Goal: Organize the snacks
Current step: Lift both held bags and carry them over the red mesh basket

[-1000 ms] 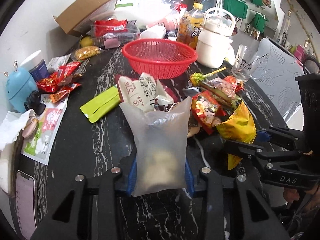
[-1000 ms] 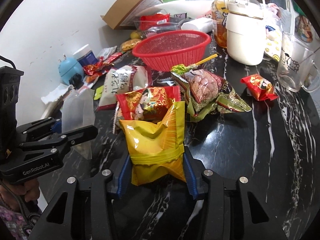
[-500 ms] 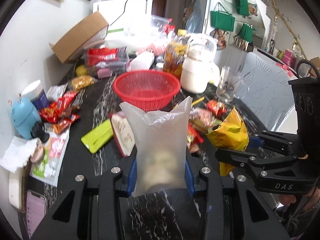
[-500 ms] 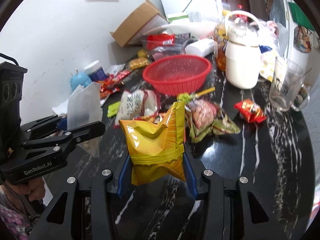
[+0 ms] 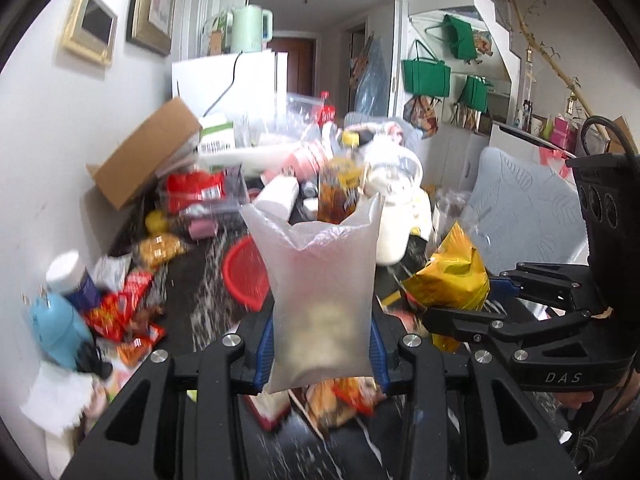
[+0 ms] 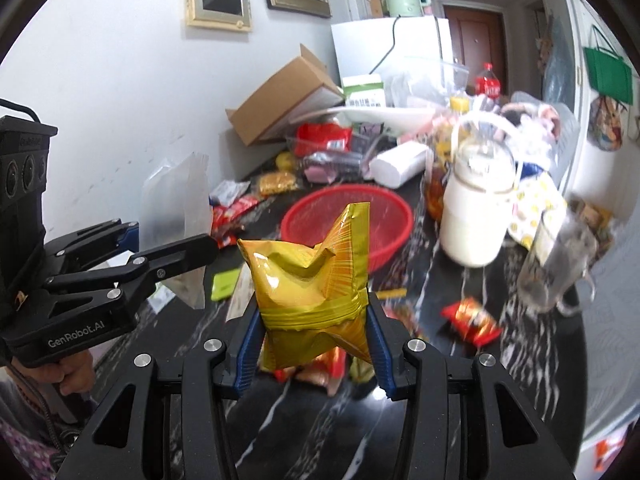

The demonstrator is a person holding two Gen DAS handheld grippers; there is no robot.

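My left claw point(image 5: 320, 354) grips a frosted bag point(image 5: 318, 300); my right claw point(image 6: 310, 354) grips a yellow bag point(image 6: 312, 280), both above the table point(image 6: 500, 380). The basket point(image 6: 384, 236) at twelve o'clock looks empty; most snacks point(image 5: 120, 312) remain scattered.

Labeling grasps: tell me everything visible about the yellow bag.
The yellow bag is a glossy, crinkled foil snack pouch with fine orange striping. It stands upright, top seam bent to a peak, lower part pinched between the right gripper's blue pads, clear of the table. Nothing else touches it. The red basket sits behind.
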